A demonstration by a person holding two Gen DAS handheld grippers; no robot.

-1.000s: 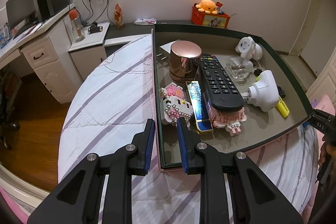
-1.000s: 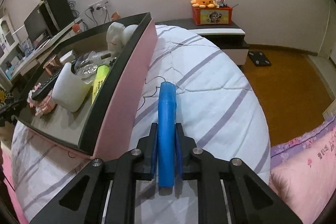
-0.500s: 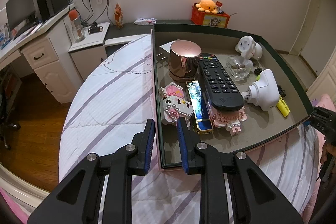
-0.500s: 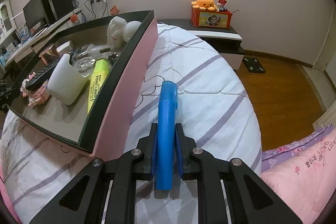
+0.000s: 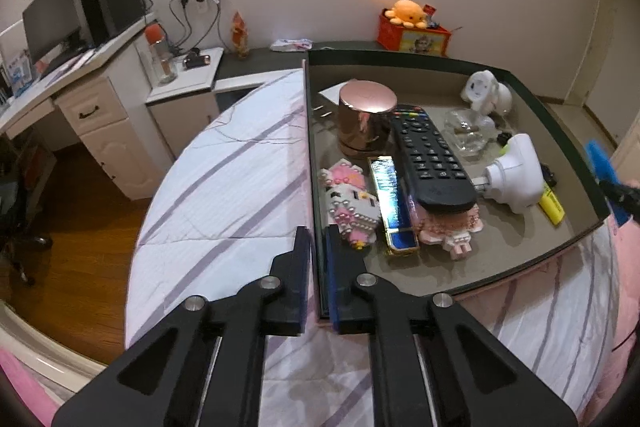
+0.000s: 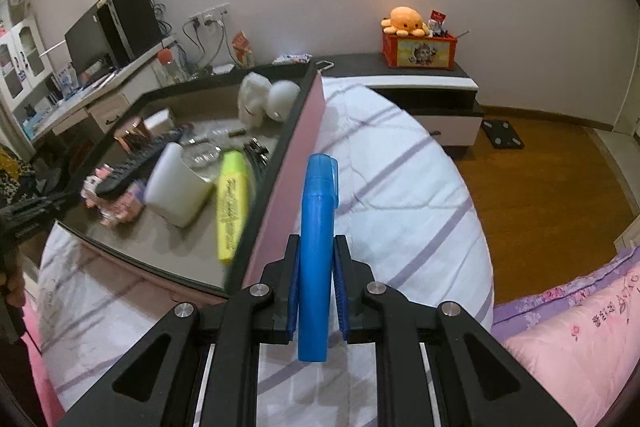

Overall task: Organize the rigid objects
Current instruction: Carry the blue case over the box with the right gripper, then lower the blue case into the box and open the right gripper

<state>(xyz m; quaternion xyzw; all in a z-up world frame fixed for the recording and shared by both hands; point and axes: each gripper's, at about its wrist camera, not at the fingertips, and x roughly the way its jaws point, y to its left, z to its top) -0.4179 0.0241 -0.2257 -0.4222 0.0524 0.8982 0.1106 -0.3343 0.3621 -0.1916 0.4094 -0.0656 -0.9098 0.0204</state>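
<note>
the blue marker [image 6: 317, 227] is the thing you are putting away, and your right gripper [image 6: 316, 259] has its jaws squeezed tight on the marker's middle. it hangs over the striped bed cover [image 6: 400, 195], just outside the right wall of the box [image 6: 296, 163]. it is not in the box yet.

your left gripper [image 5: 318, 255] is pinched shut on the box's left wall, near the front left corner. that holds the box steady.

inside the box, a yellow highlighter [image 6: 231, 203] lies along the right wall. a white plug [image 5: 514, 177] sits just beside it. a black remote [image 5: 430, 157] lies in the middle, with its front end resting on a pink block toy [image 5: 446, 227]. a shiny round tin [image 5: 366, 117] stands near the back left.

i think you are at the carry step: the marker is picked up and needs to go in. next you should lift it over the right wall and bring it down on a bare bit of floor near the front right corner. keep it clear of the highlighter and the plug. only let go once it is low.
</note>
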